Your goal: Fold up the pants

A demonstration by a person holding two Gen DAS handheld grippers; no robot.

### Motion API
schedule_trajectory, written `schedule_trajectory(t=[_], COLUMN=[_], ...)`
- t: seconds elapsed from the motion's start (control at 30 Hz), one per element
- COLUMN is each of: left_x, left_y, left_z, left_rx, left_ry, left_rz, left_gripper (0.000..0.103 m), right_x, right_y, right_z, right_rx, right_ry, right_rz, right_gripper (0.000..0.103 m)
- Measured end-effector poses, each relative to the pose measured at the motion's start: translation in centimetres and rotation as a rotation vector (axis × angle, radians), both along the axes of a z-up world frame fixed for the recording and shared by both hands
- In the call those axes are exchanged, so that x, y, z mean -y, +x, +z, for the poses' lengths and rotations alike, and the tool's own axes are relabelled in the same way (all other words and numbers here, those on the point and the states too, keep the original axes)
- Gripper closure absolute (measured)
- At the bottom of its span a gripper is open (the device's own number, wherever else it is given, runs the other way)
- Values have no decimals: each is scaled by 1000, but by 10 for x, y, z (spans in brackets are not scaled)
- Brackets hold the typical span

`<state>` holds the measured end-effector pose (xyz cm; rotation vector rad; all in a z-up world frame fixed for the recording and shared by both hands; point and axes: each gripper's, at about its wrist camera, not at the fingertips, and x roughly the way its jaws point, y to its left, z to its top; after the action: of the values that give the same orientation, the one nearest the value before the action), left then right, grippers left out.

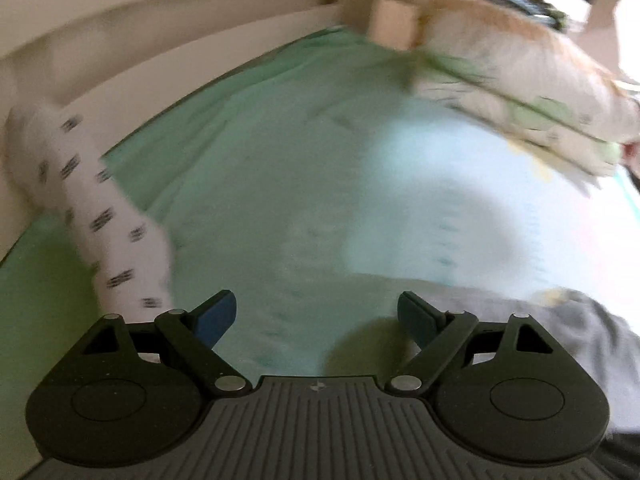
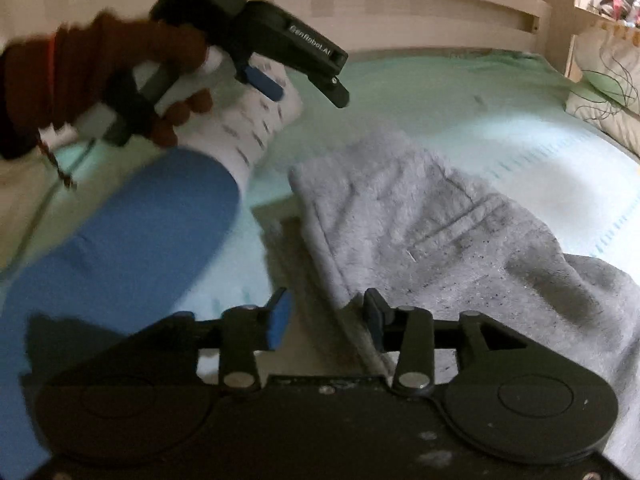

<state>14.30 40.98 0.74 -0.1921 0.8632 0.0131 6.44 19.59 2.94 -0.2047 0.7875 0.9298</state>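
1. Far left in the right wrist view, a person's hand (image 2: 120, 76) holds the left gripper (image 2: 280, 80) up above the bed; its jaws stand wide apart and nothing lies between them. A white patterned sock (image 2: 256, 124) and a blue trouser leg (image 2: 132, 240) sit below and behind it.
2. In the left wrist view the same tool looks down on bare green sheet (image 1: 280, 160), with only a grey corner of the pants (image 1: 580, 328) at lower right — so this hand is well apart from the cloth.
3. The grey fleece pants (image 2: 420, 220) lie rumpled on the sheet, centre to right, one folded edge running down toward the camera.
4. The right gripper (image 2: 326, 320) has its jaws partly open. That edge passes between the fingers, but the pads do not appear to press on it, so I read it as not gripped.
5. The step in hand looks like laying a fold — judged well done if the released edge lies flat and square on the layer beneath. Smooth the bunched part at right before the next fold.
6. Pillows (image 1: 520, 92) sit stacked at the far right.
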Motion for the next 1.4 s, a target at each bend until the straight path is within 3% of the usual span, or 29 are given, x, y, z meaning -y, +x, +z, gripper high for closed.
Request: schedule_trajectory(t=[0.13, 0.2, 0.27, 0.4, 0.5, 0.53, 0.63, 0.73, 0.93, 1.2, 1.33, 1.4], left_x=[51, 83, 112, 162, 182, 186, 188, 197, 240, 316, 353, 366], left_y=[-10, -11, -12, -22, -26, -32, -41, -43, -44, -26, -14, -10], left_z=[5, 0, -9, -35, -63, -70, -69, -58, -40, -50, -63, -69], left_rx=[18, 2, -25, -103, -190, -180, -158, -157, -103, -122, -139, -150], left_ry=[-67, -106, -120, -142, -25, 36, 75, 97, 29, -138, -174, -187], left_rz=[-143, -216, -281, -399, -458, -484, -478, -462, -506, -519, -520, -519], left_gripper=[15, 15, 15, 15, 15, 15, 15, 15, 15, 15, 15, 15], right_x=[50, 84, 115, 150, 157, 159, 164, 178, 233, 372, 449, 488], right_y=[4, 11, 22, 26, 17, 12, -3, -6, -5, -5, -11, -14], right_z=[17, 17, 10, -12, -36, -44, -45, -39, -25, 12, 21, 18], right_rx=[-32, -68, -111, -175, -242, -273, -244, -273, -237, -173, -125, -116], right_ry=[77, 86, 51, -25, -109, -123, -105, -56, 5, 32, -12, -54], right_rz=[-136, -247, -340, -445, -455, -457, -455, -477, -588, -899, -1046, -1114], right_gripper=[60, 66, 85, 86, 86, 87, 87, 86, 86, 79, 69, 69])
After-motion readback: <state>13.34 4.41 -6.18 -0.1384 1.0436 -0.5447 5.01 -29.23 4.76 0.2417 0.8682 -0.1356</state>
